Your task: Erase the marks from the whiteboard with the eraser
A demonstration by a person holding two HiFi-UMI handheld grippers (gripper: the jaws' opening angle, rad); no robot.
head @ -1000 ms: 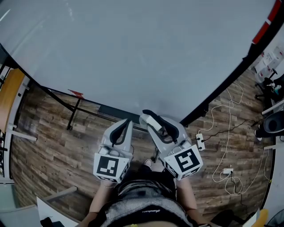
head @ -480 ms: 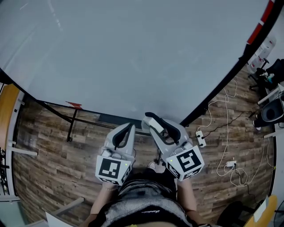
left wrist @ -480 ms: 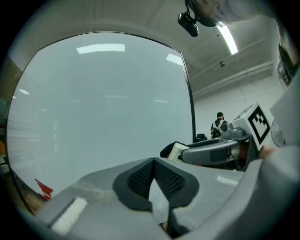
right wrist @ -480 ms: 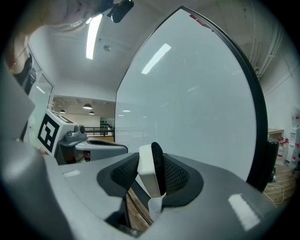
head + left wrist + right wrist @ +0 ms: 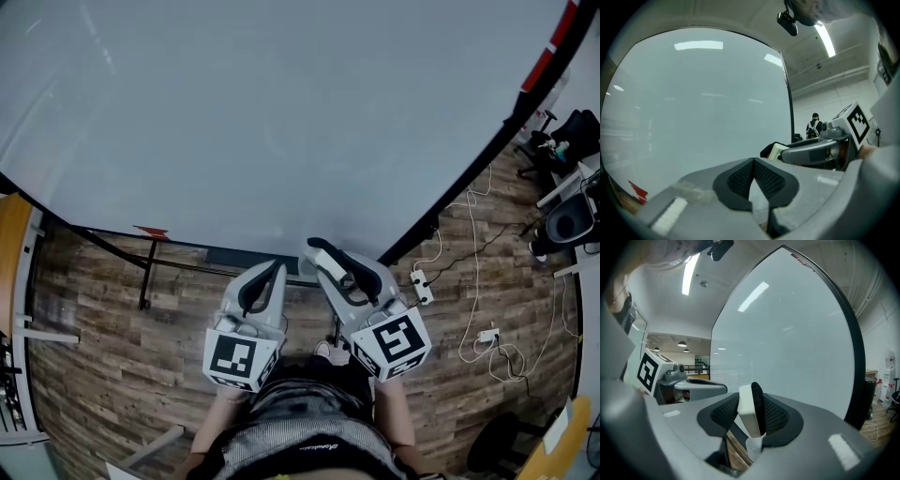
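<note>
The whiteboard (image 5: 281,103) fills the upper head view and shows no marks that I can make out; it also fills the left gripper view (image 5: 693,108) and the right gripper view (image 5: 797,343). My right gripper (image 5: 321,251) is shut on the eraser (image 5: 751,411), a white block with a black felt face, held upright between the pads just short of the board's lower edge. My left gripper (image 5: 271,269) sits beside it on the left, its pads closed together (image 5: 752,164) with nothing between them. The eraser (image 5: 776,150) also shows from the left gripper view.
A small red piece (image 5: 151,232) sticks at the board's lower edge. The board's dark stand legs (image 5: 142,281) rest on the wooden floor. A power strip (image 5: 421,286) and white cables (image 5: 473,309) lie at the right, near office chairs (image 5: 562,225). A person (image 5: 814,125) stands far off.
The head view has swung a little, so the board's lower edge and the floor items have shifted in the picture. Both grippers keep nearly the same place, eraser still held.
</note>
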